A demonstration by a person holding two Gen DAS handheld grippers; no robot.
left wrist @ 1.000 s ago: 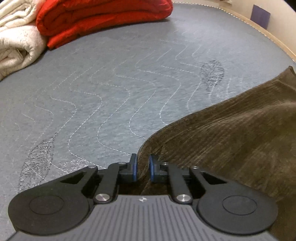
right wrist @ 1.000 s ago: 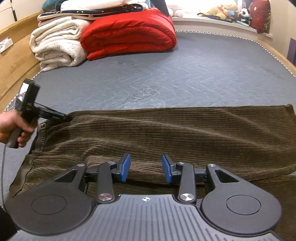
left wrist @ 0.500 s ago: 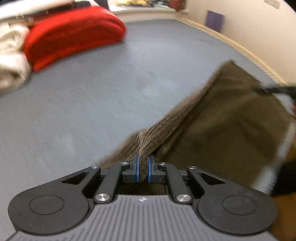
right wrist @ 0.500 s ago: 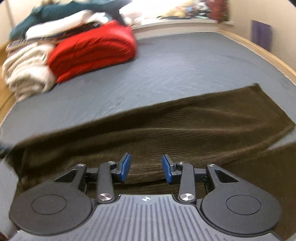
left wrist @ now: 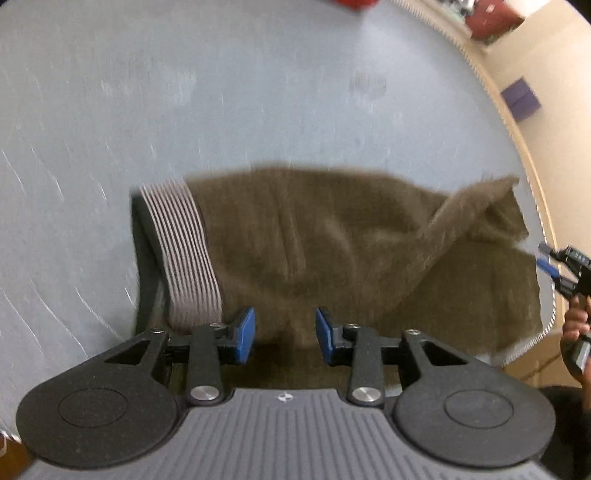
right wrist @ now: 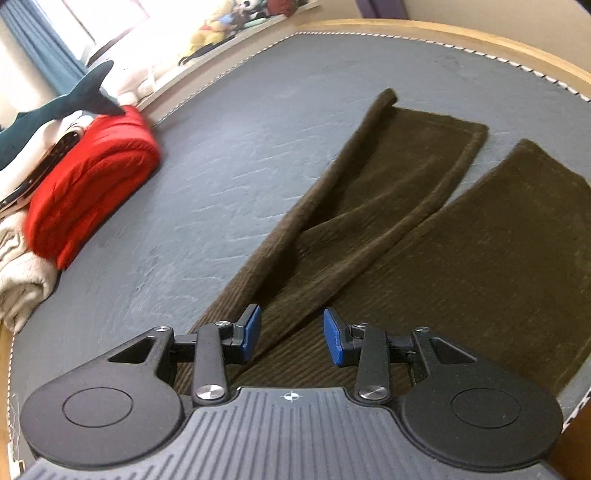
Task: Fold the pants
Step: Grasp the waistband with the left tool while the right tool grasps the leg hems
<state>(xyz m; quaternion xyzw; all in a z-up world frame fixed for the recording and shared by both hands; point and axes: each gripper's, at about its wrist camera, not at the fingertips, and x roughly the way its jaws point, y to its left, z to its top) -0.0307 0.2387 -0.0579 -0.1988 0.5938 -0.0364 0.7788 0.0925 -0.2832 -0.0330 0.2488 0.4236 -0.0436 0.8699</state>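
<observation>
Brown corduroy pants [left wrist: 332, 243] lie on the grey bed cover, with the striped waistband lining [left wrist: 184, 251] turned out at the left. My left gripper [left wrist: 284, 334] is open and empty just above the waist end. In the right wrist view the two legs [right wrist: 424, 229] stretch away, the far leg partly folded over with a rolled edge. My right gripper [right wrist: 291, 334] is open and empty above the upper legs. It also shows in the left wrist view [left wrist: 561, 269] at the right bed edge.
A folded red blanket [right wrist: 92, 181], a cream blanket [right wrist: 18, 273] and a plush shark [right wrist: 55, 110] are stacked at the bed's far left. The wooden bed frame [right wrist: 480, 33] rims the grey cover [right wrist: 221, 155]. A purple box [left wrist: 521, 99] sits by the wall.
My left gripper has let go of the pants' waist edge and opened, and now looks down on the waistband. My right gripper has swung to face the legs, still open.
</observation>
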